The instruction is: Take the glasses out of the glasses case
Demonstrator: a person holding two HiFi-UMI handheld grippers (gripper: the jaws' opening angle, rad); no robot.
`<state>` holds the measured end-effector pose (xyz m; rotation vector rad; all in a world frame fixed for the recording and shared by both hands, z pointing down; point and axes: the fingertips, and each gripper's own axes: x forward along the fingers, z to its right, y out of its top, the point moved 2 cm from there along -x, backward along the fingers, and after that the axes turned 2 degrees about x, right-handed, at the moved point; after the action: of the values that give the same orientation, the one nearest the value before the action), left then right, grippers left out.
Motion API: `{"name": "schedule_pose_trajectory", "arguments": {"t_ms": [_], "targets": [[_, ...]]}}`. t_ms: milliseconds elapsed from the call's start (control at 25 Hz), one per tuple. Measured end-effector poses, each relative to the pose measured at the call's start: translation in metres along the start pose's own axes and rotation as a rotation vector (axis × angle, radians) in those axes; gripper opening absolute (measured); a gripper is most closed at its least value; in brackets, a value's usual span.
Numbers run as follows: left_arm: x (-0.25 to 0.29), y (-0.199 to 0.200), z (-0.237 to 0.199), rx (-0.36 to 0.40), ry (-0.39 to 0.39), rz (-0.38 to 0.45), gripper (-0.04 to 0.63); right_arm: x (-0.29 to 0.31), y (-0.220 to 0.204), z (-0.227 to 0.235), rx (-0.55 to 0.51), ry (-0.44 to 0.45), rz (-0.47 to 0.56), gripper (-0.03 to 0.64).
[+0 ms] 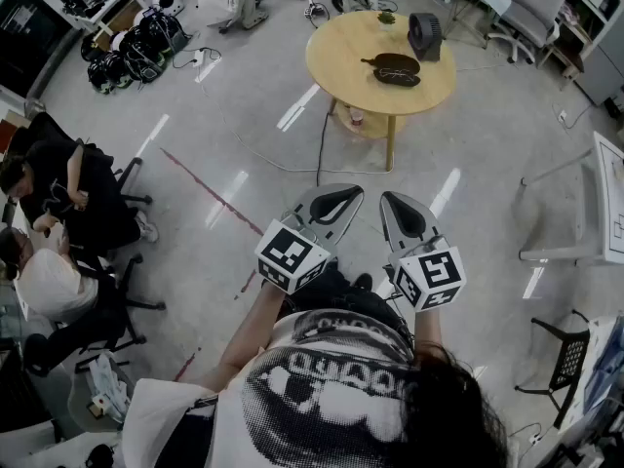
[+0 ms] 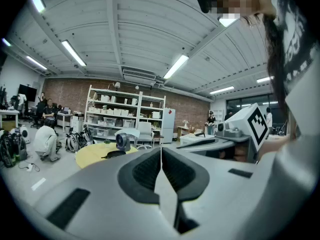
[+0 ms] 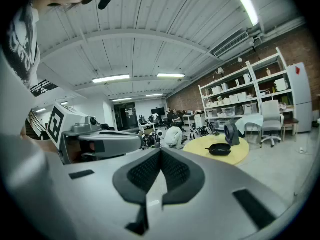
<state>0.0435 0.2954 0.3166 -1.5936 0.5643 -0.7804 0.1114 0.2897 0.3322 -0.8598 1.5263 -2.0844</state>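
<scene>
My left gripper and right gripper both have their jaws pressed together, holding nothing. The glasses case, dark, oval and low, lies on the round yellow counter in the upper middle of the frame, beside a small fan.

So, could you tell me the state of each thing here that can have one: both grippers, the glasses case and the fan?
Left gripper: shut, nothing between its jaws, held well short of the table.
Right gripper: shut, empty, beside the left one.
Glasses case: lying on the round table, apparently open; its contents are too small to tell.
Fan: upright on the table; running or not, cannot tell.
</scene>
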Motion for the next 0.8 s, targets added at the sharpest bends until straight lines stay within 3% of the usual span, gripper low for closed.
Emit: {"name": "schedule_pose_trajectory", "arguments": {"t_ms": [480,800], "targets": [[-0.012,-0.006,-0.041,-0.014,-0.008,-0.004,0.015,0.038,0.002,-0.017,-0.005,-0.013,0.000,-0.012],[-0.019,-0.010,-0.071,-0.011,-0.055,-0.005,0.015,0.071,-0.002,-0.023,0.027,-0.041,-0.006,-0.012]]}}
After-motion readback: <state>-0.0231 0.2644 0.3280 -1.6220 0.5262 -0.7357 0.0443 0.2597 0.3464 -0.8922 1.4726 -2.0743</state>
